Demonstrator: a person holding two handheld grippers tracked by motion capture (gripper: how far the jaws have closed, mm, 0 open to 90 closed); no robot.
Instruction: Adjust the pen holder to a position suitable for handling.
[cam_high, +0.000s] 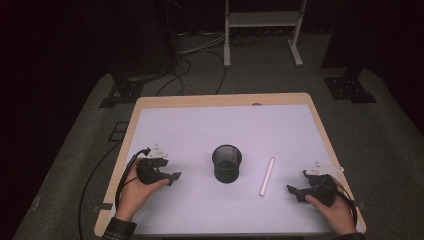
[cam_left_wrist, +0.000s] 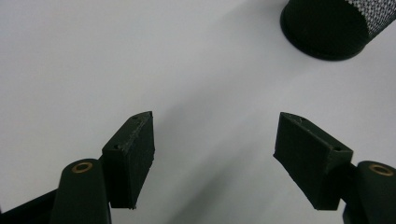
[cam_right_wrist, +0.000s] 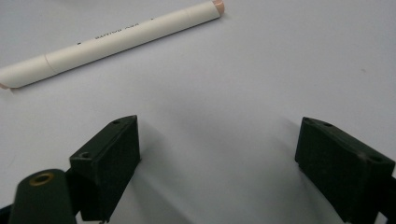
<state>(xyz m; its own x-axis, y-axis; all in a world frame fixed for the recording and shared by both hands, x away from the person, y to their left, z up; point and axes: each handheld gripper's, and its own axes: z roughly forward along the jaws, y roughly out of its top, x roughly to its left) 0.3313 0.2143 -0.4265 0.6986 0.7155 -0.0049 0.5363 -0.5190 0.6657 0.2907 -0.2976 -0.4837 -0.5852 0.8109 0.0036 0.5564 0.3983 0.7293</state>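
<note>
Both grippers' fingers gape empty; white marker (cam_high: 267, 176) lies flat, pointing away, beside mesh cup (cam_high: 227, 163).

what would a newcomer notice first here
A black mesh cup stands upright at the middle of the white table. Just right of it lies a white marker, apart from the cup. At either side a hand rests holding tongs, left and right, both open and empty.
</note>
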